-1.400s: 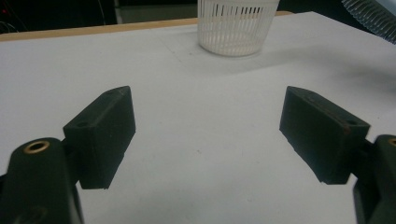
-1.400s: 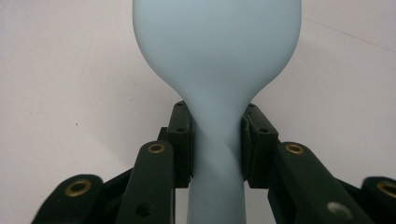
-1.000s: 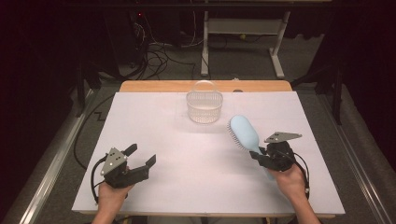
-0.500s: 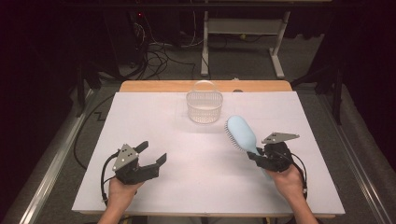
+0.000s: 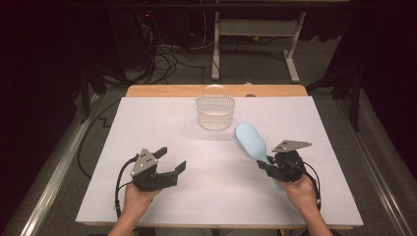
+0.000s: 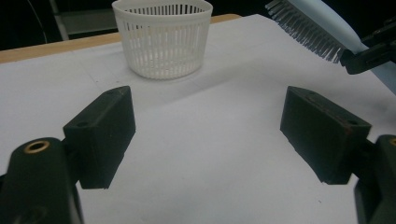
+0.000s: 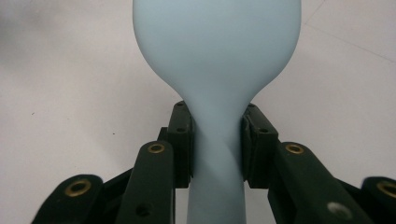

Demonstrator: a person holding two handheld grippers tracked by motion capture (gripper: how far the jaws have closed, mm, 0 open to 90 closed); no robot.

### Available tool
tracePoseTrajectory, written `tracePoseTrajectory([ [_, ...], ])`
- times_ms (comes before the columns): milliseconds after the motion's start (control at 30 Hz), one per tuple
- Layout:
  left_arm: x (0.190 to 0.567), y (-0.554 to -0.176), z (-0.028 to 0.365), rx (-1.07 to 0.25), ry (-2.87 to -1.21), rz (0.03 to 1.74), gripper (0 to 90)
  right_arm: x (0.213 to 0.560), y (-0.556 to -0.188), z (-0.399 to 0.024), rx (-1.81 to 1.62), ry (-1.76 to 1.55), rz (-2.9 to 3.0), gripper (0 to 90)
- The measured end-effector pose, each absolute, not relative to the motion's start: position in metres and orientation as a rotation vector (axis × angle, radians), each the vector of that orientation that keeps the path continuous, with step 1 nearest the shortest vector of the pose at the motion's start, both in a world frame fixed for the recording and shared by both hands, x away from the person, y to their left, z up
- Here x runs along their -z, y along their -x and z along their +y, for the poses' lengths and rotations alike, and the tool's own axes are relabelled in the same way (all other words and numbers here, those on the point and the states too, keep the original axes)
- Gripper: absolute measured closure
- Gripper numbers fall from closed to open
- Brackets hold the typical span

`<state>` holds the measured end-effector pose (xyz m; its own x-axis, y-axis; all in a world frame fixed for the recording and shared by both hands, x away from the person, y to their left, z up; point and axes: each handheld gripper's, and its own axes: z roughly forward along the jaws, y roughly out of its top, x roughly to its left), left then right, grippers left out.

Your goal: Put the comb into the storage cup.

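While right gripper (image 5: 265, 167) jaws clamp hairbrush (image 5: 250, 141) over white table (image 5: 216, 196), left gripper (image 5: 169, 161) jaws gape empty.

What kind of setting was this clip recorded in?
Probably a lab or workshop recording station: a table under a white sheet, loose cables on the floor behind it, a bare metal bench frame, dark surroundings.

Hairbrush (image 7: 217, 60) head cut off by top edge in right gripper view; bristles hidden behind its back there. Handle end hidden inside right hand (image 5: 301, 189) in high view. Basket (image 6: 163, 37) rim clipped by top edge in left gripper view.
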<state>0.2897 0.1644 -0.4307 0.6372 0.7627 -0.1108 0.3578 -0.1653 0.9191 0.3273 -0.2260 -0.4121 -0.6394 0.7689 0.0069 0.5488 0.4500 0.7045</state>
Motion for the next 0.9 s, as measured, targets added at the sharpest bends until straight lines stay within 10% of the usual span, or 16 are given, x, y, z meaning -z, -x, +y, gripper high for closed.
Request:
tracePoseTrajectory([
  [900, 0.431, -0.304, 0.111, -0.360, -1.825, 0.804, 17.6, 0.412, -0.321, -0.207, -1.000, -1.068, 2.426, 70.3],
])
